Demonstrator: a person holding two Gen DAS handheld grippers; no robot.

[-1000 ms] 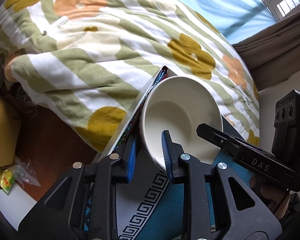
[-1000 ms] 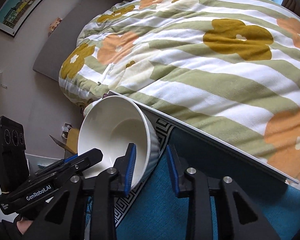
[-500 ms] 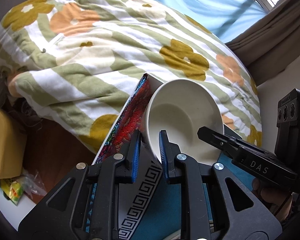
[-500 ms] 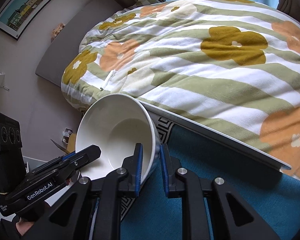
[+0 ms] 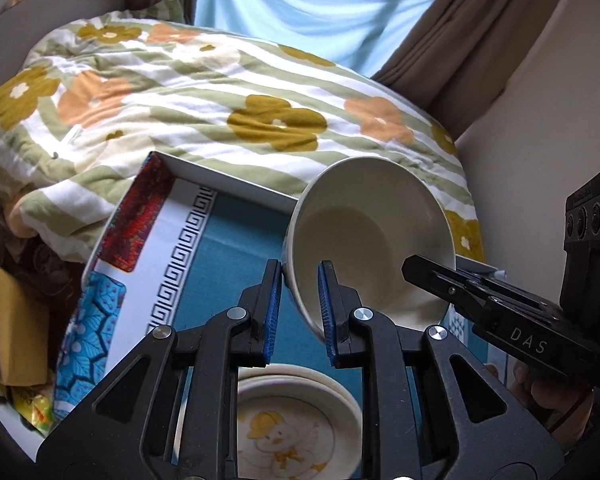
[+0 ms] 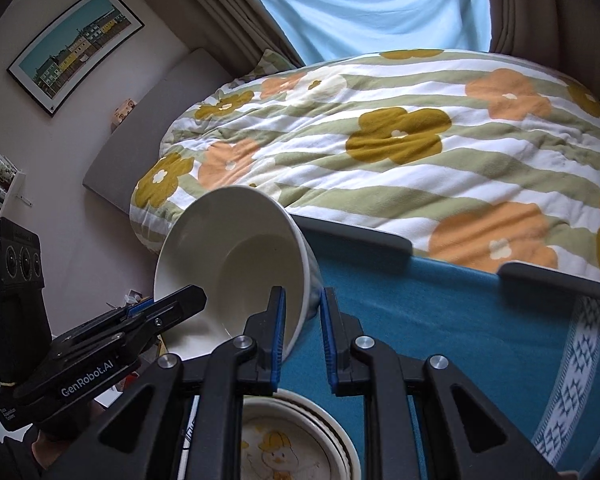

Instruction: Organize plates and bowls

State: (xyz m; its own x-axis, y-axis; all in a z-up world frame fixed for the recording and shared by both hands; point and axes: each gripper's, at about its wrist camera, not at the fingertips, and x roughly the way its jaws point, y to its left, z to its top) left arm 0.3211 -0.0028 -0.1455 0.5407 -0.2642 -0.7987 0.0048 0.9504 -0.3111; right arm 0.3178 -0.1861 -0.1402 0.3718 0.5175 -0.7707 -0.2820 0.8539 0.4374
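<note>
A white bowl [image 5: 364, 236] is held in the air, tilted with its inside toward the cameras. My left gripper [image 5: 298, 312] is shut on its left rim. My right gripper [image 6: 302, 334] is shut on the opposite rim of the same bowl [image 6: 236, 264]. Each gripper shows in the other's view: the right one [image 5: 496, 308] and the left one [image 6: 112, 340]. Below the grippers, a stack of plates [image 5: 296, 424] with a duck picture lies on the teal table mat [image 5: 236, 248]; the stack also shows in the right wrist view [image 6: 292, 440].
The table [image 5: 220, 180] has a raised white rim and stands against a bed with a flowered quilt [image 5: 220, 100]. A yellow box [image 5: 8, 320] sits low at the left. Curtains [image 6: 364, 4] hang behind the bed.
Both grippers closed on the bowl's rim and lifted it up and back from the table. The plate stack has come into view beneath them.
</note>
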